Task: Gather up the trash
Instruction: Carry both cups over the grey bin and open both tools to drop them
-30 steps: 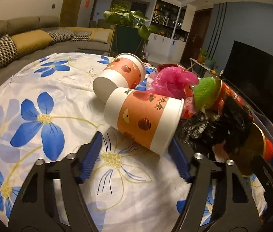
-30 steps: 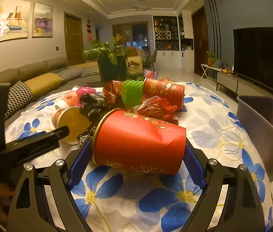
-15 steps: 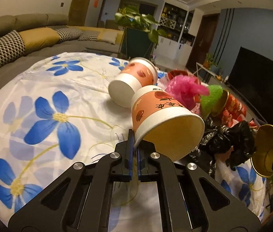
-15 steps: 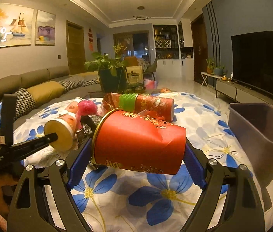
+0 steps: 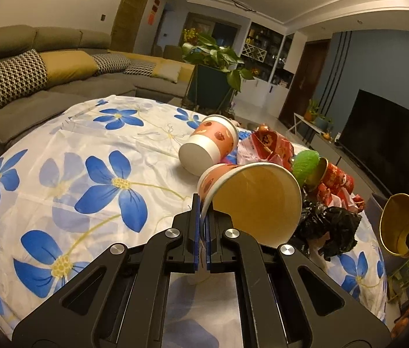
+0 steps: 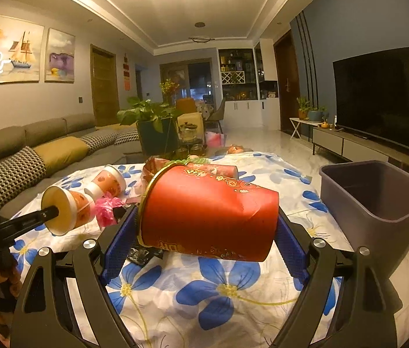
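Left wrist view is showing your left gripper pinching the rim of an orange paper cup, lifting it above the flowered tablecloth near the trash pile toward the table's right edge, with a second orange cup lying on its side just behind it. You're also clamping a big red paper cup sideways in your right gripper, holding it over the table's near edge, with the gray bin sitting just off the right edge.
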Tool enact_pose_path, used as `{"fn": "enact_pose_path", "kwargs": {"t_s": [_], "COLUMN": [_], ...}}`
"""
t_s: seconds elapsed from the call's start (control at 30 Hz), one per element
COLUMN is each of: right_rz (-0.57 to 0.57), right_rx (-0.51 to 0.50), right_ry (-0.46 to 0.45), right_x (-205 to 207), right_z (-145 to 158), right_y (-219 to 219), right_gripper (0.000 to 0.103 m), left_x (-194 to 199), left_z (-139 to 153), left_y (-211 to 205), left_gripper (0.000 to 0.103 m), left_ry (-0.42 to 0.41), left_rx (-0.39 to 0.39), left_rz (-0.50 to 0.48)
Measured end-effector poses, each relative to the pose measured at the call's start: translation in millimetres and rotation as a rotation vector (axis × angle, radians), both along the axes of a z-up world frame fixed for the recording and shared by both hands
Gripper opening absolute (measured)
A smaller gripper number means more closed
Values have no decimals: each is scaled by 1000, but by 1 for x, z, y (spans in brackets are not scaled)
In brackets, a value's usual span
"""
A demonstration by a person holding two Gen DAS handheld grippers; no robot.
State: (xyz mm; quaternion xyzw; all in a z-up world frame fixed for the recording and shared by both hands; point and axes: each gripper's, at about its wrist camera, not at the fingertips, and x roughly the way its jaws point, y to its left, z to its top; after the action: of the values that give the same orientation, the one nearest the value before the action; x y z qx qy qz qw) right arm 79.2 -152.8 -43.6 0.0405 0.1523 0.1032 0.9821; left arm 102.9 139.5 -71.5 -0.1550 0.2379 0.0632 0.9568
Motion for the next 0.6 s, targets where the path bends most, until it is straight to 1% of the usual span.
{"fn": "enact_pose_path", "kwargs": {"t_s": [0.13,0.33,0.6], "right_rz": [-8,-36,-101], "right_rx": [3,16,12], "right_ry": [-8,-23,-68], "right_x": [-4,-11,-15], "right_z": [3,6,17], "right_y": [-5,-15,-39], "right_gripper": [84,84,84], "left_x": [-4,-8,-1], "left_z": [6,16,36], "left_y": [-4,-21,-70], "left_gripper": [2,2,2], "left_ry": [-17,-44,-83], "left_rx": [8,27,74], "left_rz": [-6,-34,-138]}}
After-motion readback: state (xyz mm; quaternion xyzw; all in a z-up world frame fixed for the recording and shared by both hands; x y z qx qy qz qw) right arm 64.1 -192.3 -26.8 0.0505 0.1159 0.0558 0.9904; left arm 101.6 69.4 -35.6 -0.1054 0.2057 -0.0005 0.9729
